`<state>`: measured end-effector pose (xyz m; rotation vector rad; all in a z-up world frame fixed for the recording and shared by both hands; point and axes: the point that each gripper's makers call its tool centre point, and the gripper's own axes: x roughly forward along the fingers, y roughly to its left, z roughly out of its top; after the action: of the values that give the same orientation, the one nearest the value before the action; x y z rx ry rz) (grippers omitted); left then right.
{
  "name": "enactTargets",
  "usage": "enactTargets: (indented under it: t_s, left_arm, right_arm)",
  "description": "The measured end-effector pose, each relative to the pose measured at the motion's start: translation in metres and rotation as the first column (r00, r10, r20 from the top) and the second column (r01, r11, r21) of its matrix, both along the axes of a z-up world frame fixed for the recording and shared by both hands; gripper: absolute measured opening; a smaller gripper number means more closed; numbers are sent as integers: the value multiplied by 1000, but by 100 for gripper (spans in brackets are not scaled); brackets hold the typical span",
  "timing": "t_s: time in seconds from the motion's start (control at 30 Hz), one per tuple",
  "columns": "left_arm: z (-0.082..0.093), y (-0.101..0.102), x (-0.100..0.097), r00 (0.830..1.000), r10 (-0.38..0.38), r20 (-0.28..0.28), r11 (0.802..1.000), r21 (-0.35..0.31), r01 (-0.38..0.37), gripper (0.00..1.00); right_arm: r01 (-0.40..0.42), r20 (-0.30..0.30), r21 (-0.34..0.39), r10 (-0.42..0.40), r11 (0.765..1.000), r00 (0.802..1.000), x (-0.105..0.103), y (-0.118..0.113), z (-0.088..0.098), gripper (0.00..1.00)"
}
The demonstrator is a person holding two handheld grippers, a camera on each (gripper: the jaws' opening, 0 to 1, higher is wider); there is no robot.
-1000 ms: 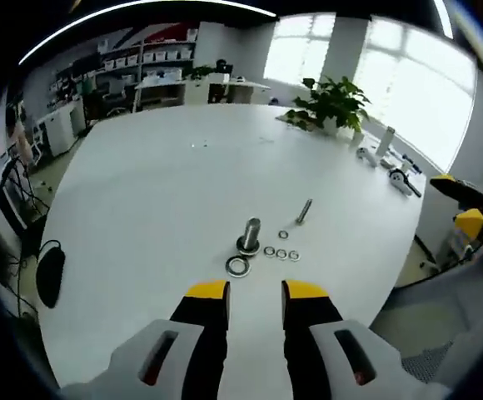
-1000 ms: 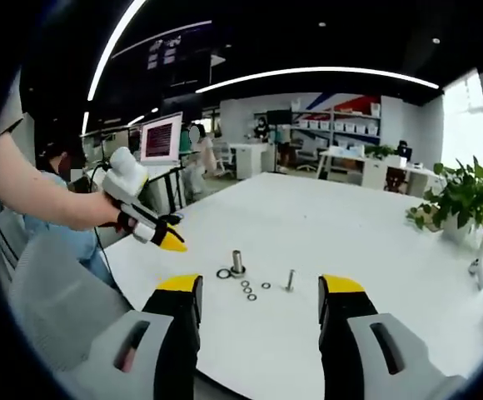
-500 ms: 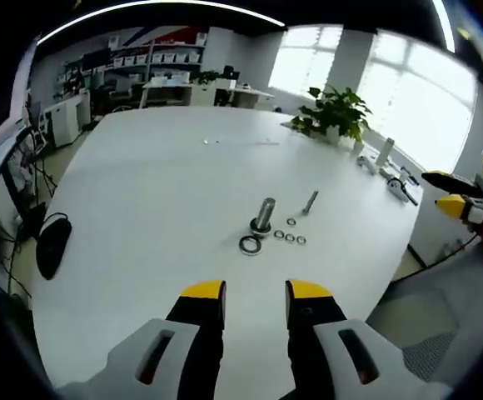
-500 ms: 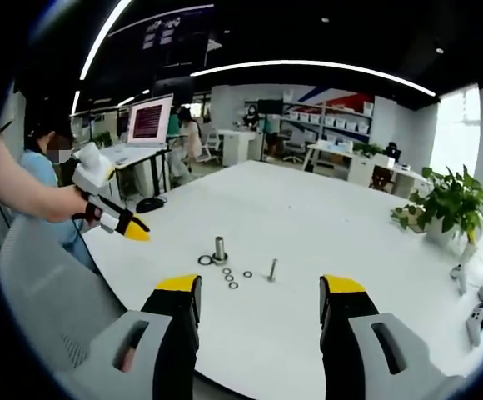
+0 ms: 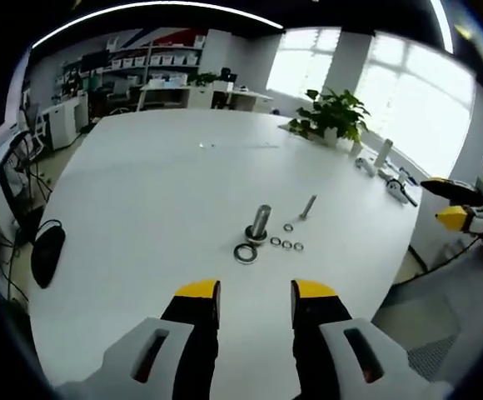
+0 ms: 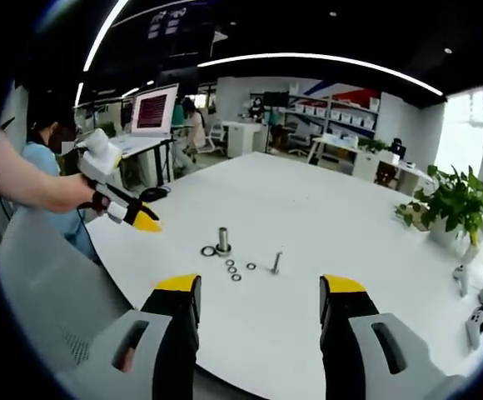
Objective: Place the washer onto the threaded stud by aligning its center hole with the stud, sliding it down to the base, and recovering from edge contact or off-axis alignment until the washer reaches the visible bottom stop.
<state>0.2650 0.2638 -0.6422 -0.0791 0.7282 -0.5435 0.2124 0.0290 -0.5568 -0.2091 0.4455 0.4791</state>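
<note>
White table (image 5: 141, 192) with an upright threaded stud (image 5: 260, 222) on its base; a large washer (image 5: 244, 252) lies flat just beside the base, on the side nearer the left gripper (image 5: 254, 290). Three small rings (image 5: 286, 244) and a loose bolt (image 5: 307, 207) lie close by. In the right gripper view, stud (image 6: 223, 240) and washer (image 6: 208, 251) sit ahead and left of the right gripper (image 6: 261, 285), whose jaws stand wide apart and empty; the left gripper's jaws are parted by a narrower gap, also empty. Both grippers are well apart from the washer. The washer is probably light, stiff, smooth metal — thin and flat against the table, so likely slippery to lift; pinching across its rim, tilting one edge up, seems the best hold.
</note>
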Motion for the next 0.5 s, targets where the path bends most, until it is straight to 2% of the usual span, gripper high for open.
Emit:
enactTargets:
  t_s: [0.23, 0.33, 0.5]
  left_arm:
    - [-12, -4, 11, 1000, -1, -29, 999, 53, 3, 32]
    - [-14, -8, 22, 999, -21, -37, 996, 83, 24, 32]
    - [-24, -17, 38, 997, -49, -63, 992, 113, 56, 33]
  right_arm:
    - [-13, 19, 15, 13, 1000, 1000, -2, 3, 5, 60]
    - [-1, 46, 37, -1, 999, 999, 0, 1, 12, 60]
    - [27, 58, 64, -30, 998, 998, 2, -5, 16, 60]
